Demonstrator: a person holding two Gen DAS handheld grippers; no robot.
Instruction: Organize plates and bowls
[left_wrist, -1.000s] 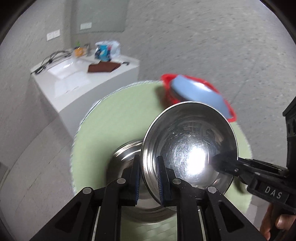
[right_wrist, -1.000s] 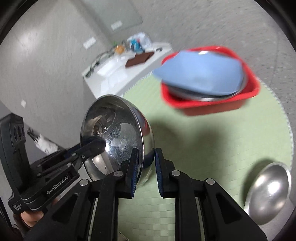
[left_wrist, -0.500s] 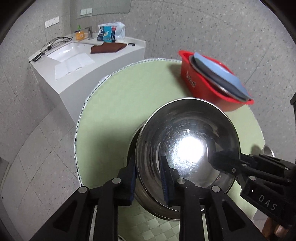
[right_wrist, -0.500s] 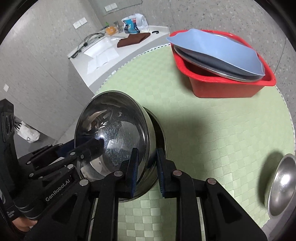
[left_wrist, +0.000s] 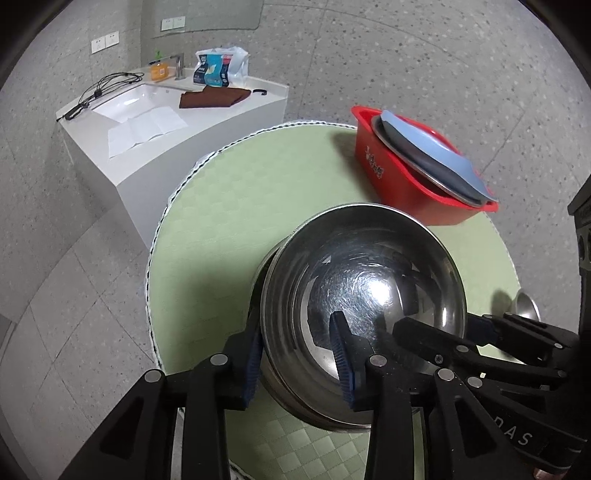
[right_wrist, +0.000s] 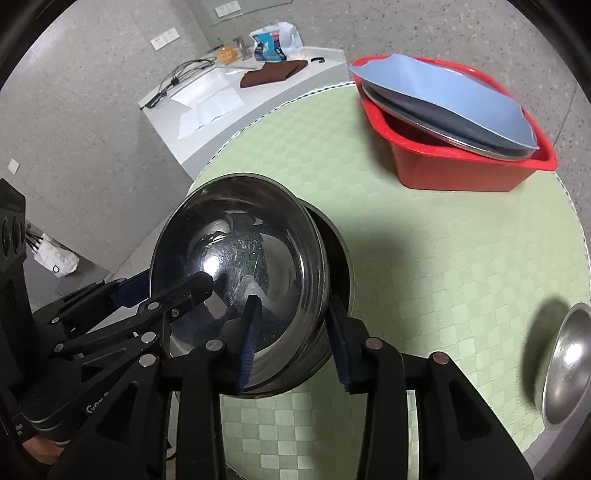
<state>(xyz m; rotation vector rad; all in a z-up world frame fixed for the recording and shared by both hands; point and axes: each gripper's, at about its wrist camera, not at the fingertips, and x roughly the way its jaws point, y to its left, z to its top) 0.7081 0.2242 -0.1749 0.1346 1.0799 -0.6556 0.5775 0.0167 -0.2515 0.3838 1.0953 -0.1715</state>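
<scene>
Steel bowl (left_wrist: 364, 295) sits nested in a second bowl (right_wrist: 338, 254) on the green tabletop (left_wrist: 229, 221). Both the left gripper (left_wrist: 297, 354) and right gripper (right_wrist: 293, 341) are opening, straddling its rim without pinching. Likely light, rigid, slick; grip the thin rim.

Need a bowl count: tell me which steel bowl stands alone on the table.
The small steel bowl at the table's edge; the other two are nested between the grippers.
</scene>
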